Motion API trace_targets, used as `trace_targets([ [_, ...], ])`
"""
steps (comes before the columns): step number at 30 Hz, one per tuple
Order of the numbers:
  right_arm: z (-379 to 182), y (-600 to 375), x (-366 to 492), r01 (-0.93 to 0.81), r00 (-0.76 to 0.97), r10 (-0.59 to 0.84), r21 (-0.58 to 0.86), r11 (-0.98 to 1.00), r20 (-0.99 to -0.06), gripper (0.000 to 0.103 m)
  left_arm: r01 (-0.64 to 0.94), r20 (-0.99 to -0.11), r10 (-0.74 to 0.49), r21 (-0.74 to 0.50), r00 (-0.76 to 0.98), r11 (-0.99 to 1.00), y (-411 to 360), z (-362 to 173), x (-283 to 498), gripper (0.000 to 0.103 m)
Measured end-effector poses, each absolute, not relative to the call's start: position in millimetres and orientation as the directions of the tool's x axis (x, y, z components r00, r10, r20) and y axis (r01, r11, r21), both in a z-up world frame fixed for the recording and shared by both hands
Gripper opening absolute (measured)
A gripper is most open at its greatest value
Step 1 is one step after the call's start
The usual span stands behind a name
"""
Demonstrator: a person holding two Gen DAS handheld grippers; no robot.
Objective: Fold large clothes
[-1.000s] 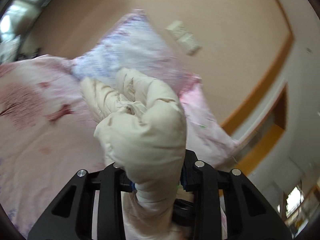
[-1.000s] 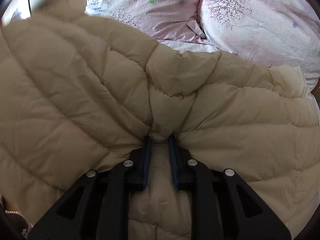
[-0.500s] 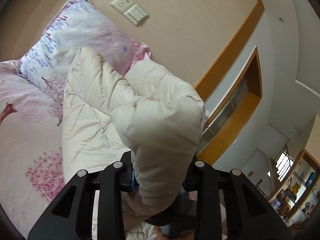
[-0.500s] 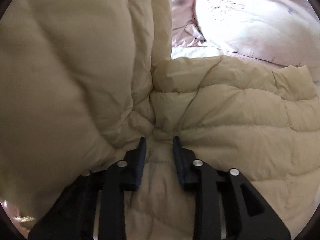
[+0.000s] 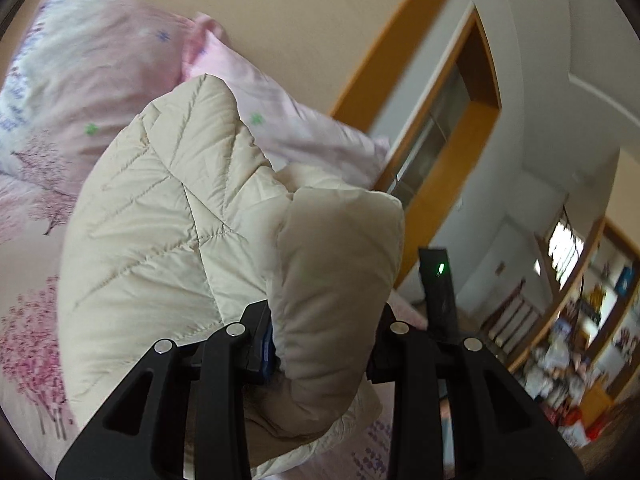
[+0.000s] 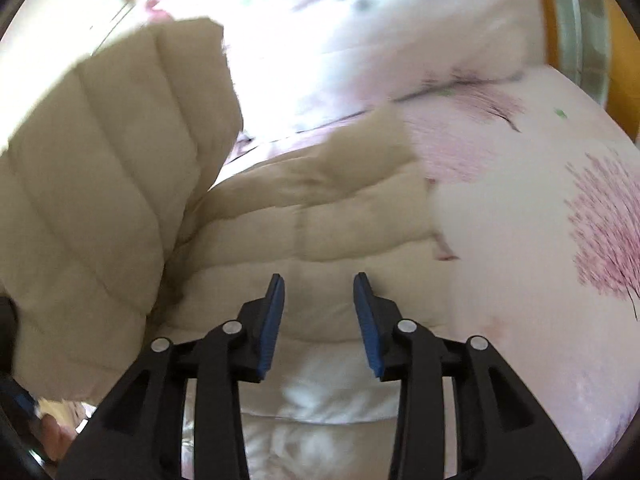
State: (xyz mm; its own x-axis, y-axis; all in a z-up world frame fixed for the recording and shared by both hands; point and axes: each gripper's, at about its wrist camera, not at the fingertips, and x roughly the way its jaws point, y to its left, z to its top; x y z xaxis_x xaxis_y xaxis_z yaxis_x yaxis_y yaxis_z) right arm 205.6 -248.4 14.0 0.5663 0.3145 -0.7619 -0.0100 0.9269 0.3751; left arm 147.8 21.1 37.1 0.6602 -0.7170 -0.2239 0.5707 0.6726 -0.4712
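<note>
step: mid-fold, quilted jacket on bed | left tool grips jacket | right tool jaws just opened, empty | next: probably regrasp an edge

Bright daylight — overexposed glare, motion blur

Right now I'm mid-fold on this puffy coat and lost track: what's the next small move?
Probably carry the left tongs, clamped on a coat flap, across and lay it on the flat part. The right tongs have just been opening, nothing between them, hovering over the coat on the bed.
</note>
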Motion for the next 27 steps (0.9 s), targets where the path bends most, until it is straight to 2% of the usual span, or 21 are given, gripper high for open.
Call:
trace_targets([
  [3, 2.7, -261.1, 211.0, 0.051, 0.545, 0.273, 0.356, 0.933, -0.793, 0.037, 0.594, -0.265, -0.713, -0.409, 0.649, 0.693, -3.3, 32.7, 142.5, 0.032],
  [7, -10.8, -278.8, 218.5, 0.144, 0.531, 0.252, 0.379, 0.914, -0.809, 0.040, 0.594, -0.282, -0.722, -0.421, 0.633, 0.685, -8.4, 27.2, 145.3, 0.032],
  [9, -12.1, -282.5, 223.9, 0.151, 0.538, 0.255, 0.390, 0.909, -0.804, 0.045, 0.592, -0.278, -0.720, -0.423, 0.636, 0.686, -6.7, 27.9, 144.9, 0.032],
  [10, -13.9, -282.1, 226.6, 0.141, 0.537, 0.263, 0.393, 0.909, -0.802, 0.044, 0.593, -0.275, -0.720, -0.423, 0.637, 0.685, -5.8, 28.3, 144.8, 0.032],
  [11, -15.8, -279.2, 224.3, 0.122, 0.535, 0.284, 0.405, 0.906, -0.796, 0.023, 0.597, -0.273, -0.723, -0.419, 0.635, 0.684, -8.7, 27.8, 142.3, 0.032],
  [12, -18.9, -275.0, 232.0, 0.080, 0.519, 0.342, 0.443, 0.893, -0.783, 0.007, 0.605, -0.273, -0.726, -0.413, 0.631, 0.681, -11.7, 28.0, 141.7, 0.032],
  [16, -8.8, -266.7, 255.2, 0.029, 0.543, 0.354, 0.439, 0.898, -0.761, 0.004, 0.648, -0.293, -0.757, -0.394, 0.583, 0.652, -32.7, 23.9, 140.0, 0.032],
  [20, -9.9, -270.2, 288.3, 0.019, 0.520, 0.363, 0.435, 0.900, -0.773, 0.004, 0.711, -0.359, -0.779, -0.330, 0.514, 0.621, -70.2, 12.9, 134.6, 0.032],
  [22, -22.8, -273.9, 297.8, 0.028, 0.467, 0.359, 0.419, 0.908, -0.808, 0.006, 0.714, -0.404, -0.759, -0.293, 0.510, 0.636, -86.1, 5.3, 136.7, 0.032],
  [23, -26.1, -276.6, 295.0, 0.031, 0.460, 0.348, 0.407, 0.913, -0.817, 0.011, 0.715, -0.424, -0.753, -0.286, 0.503, 0.638, -92.7, 0.5, 139.2, 0.032],
  [27, -8.9, -308.5, 270.4, 0.098, 0.519, 0.276, 0.377, 0.921, -0.809, 0.041, 0.706, -0.476, -0.732, -0.277, 0.488, 0.652, -105.8, -12.1, 147.0, 0.033],
])
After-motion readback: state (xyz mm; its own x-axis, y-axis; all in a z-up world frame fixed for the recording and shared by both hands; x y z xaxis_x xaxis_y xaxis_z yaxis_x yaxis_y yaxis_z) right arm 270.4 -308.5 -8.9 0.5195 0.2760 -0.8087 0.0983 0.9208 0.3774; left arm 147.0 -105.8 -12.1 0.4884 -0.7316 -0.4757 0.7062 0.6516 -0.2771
